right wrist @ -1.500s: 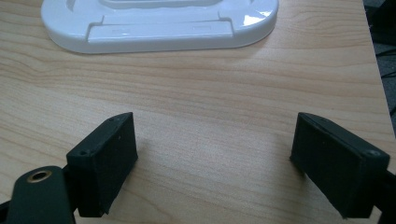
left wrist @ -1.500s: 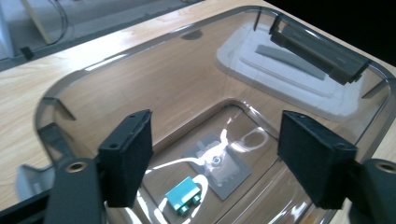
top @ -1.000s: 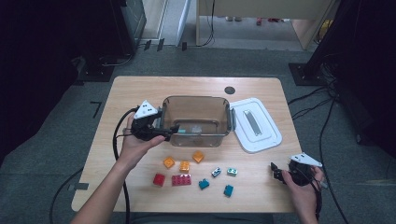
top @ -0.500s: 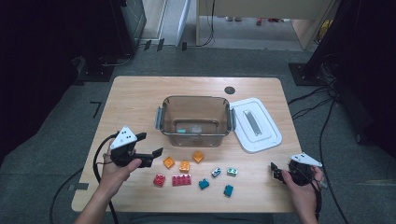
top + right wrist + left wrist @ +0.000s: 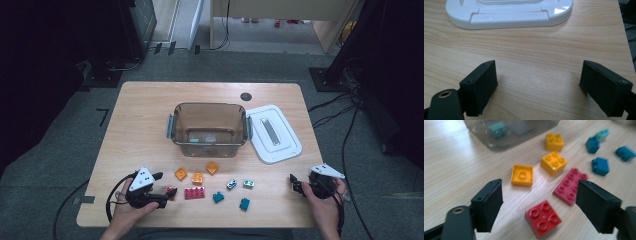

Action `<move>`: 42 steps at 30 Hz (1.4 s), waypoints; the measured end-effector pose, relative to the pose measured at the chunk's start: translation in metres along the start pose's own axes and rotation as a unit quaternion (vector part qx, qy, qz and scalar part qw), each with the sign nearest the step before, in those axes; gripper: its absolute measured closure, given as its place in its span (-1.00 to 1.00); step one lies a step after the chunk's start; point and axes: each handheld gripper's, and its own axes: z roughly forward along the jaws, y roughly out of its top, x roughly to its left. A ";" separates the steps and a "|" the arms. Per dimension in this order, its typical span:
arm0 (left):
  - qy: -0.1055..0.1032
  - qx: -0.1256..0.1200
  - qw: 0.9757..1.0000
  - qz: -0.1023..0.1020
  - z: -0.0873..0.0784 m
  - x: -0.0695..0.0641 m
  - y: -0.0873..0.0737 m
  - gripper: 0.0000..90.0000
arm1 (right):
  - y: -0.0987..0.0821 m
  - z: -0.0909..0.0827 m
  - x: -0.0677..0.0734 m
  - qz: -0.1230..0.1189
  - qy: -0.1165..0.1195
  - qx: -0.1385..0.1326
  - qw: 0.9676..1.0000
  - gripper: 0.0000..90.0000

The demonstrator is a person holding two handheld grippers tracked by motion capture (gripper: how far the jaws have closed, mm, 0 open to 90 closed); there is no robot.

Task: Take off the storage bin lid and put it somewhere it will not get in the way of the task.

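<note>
From the high view, the clear brown plastic bin (image 5: pixel 210 129) holds what looks like one teal brick, blurred through the wall, so most of the sorting is judged undone. Its white lid (image 5: pixel 274 133) lies beside it. The left gripper (image 5: pixel 161 195) sits at the small red square brick (image 5: pixel 171 191); the right gripper (image 5: pixel 295 183) rests apart near the table's right edge.

In the left gripper view, the jaws have just been closing, yet they flank the red brick (image 5: pixel 543 218) without touching. Orange, pink and blue bricks lie beyond.

In the right gripper view, the jaws stand wide, empty, over bare wooden table (image 5: pixel 536 62).
</note>
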 end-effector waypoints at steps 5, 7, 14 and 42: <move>0.003 0.028 1.000 -0.008 0.011 -0.006 -0.013 -0.40 | 0.000 0.000 0.000 0.000 0.000 0.000 1.000 -0.69; 0.005 0.038 0.999 -0.008 0.014 -0.009 -0.016 -0.34 | 0.000 0.000 0.000 0.000 0.000 0.000 1.000 -0.69; 0.037 0.055 0.998 -0.008 0.017 -0.012 -0.019 -0.14 | 0.000 0.000 0.000 0.000 0.000 0.000 1.000 -0.69; 0.025 0.003 0.999 -0.034 -0.011 0.003 0.017 0.34 | 0.000 0.000 0.000 0.000 0.000 0.000 1.000 -0.69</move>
